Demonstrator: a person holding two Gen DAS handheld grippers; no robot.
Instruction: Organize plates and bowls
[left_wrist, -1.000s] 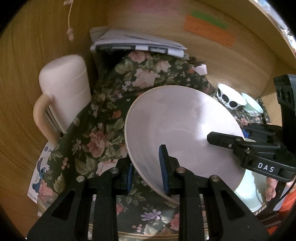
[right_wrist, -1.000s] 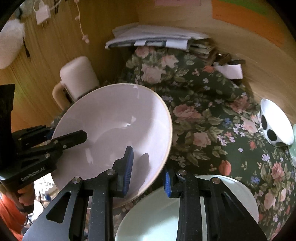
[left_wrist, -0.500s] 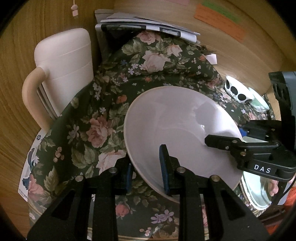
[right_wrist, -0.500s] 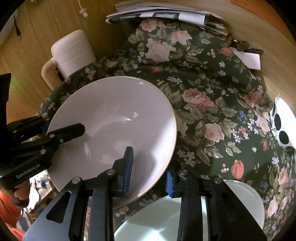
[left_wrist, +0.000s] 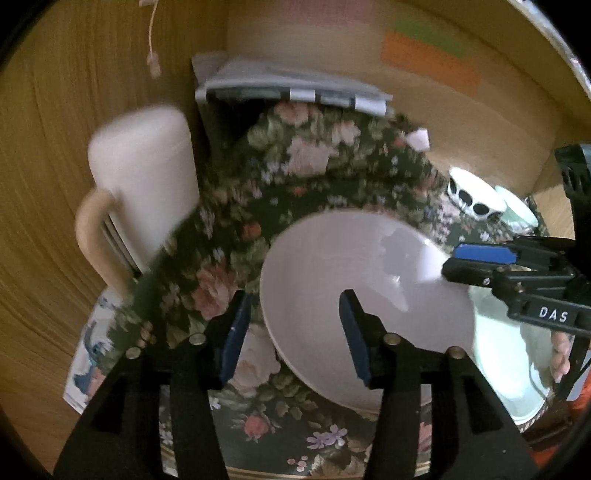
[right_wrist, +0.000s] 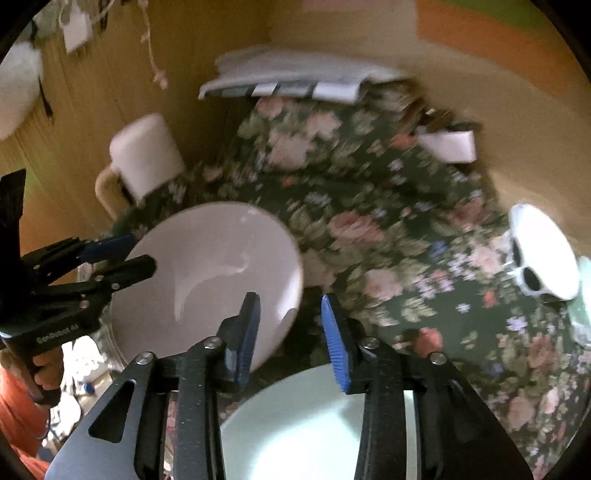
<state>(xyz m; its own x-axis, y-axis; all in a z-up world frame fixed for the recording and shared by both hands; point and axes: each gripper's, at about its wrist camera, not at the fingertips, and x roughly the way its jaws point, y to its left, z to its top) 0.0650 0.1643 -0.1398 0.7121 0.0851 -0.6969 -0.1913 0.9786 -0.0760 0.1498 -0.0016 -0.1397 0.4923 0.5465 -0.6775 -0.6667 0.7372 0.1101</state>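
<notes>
On the floral tablecloth (left_wrist: 229, 236), near the front edge of the table, the large white bowl (left_wrist: 354, 291) sits with its opening facing up, and neither tool grips it. Both grippers are released: the left gripper (left_wrist: 291, 332) has its jaws spread, one blue pad on the cloth just left of the bowl's rim and the other over the bowl's interior, so the near-left rim lies between the pads without visible contact. The right gripper (right_wrist: 291, 332) is likewise spread, straddling the bowl's right rim, with one pad over the inside wall and the other outside above the cloth. Judged from this pose, the bowl has been set down as the first member of a group and both tools are free for the next item. A pale green plate (right_wrist: 314, 424) lies directly beneath the right gripper, right of the bowl and near its rim; contact between the two cannot be confirmed. A spotted bowl (right_wrist: 543, 254) stands at the far right, well apart, with a second pale dish partly hidden behind it. Both views are motion-blurred.
</notes>
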